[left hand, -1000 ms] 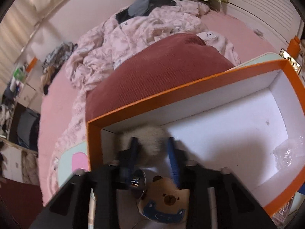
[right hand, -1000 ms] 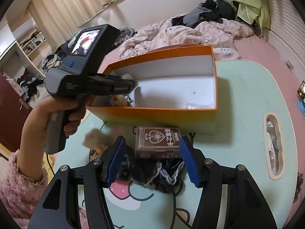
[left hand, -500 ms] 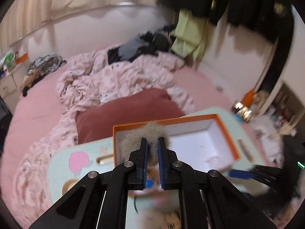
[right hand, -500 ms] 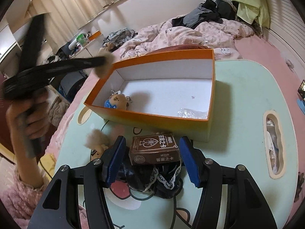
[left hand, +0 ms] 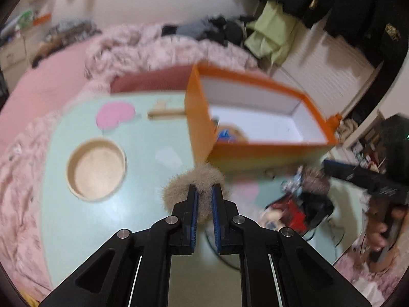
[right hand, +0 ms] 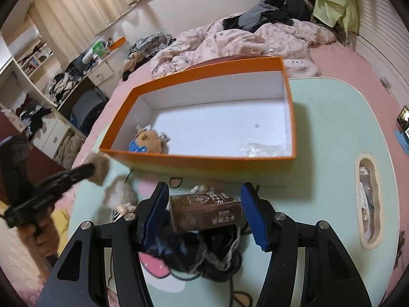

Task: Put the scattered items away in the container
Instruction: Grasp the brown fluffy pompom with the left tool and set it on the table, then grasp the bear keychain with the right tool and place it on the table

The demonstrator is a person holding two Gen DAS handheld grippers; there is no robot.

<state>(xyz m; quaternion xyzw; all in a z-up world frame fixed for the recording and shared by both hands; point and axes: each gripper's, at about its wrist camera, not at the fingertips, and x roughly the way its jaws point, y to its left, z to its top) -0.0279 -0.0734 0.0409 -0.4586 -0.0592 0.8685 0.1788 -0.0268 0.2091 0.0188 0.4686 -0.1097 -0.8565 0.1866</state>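
My left gripper is shut on a fluffy beige pom-pom, held above the mint table just outside the left end of the orange box. The right wrist view shows the same pom-pom left of the orange box. A bear keychain and clear plastic wrap lie inside. My right gripper is open and straddles a brown card box lying on a black lace garment. Its blue pads sit close to the box's ends.
A small fluffy toy lies on the table left of my right gripper. The tabletop has a round recess and an oval slot. A bed with a pink quilt lies beyond the table. A hand holds the left gripper.
My left gripper has come out of the orange box with the pom-pom, its fingers drawn tight on it, and swung out over the table beside the box's left end. The right gripper has barely moved.
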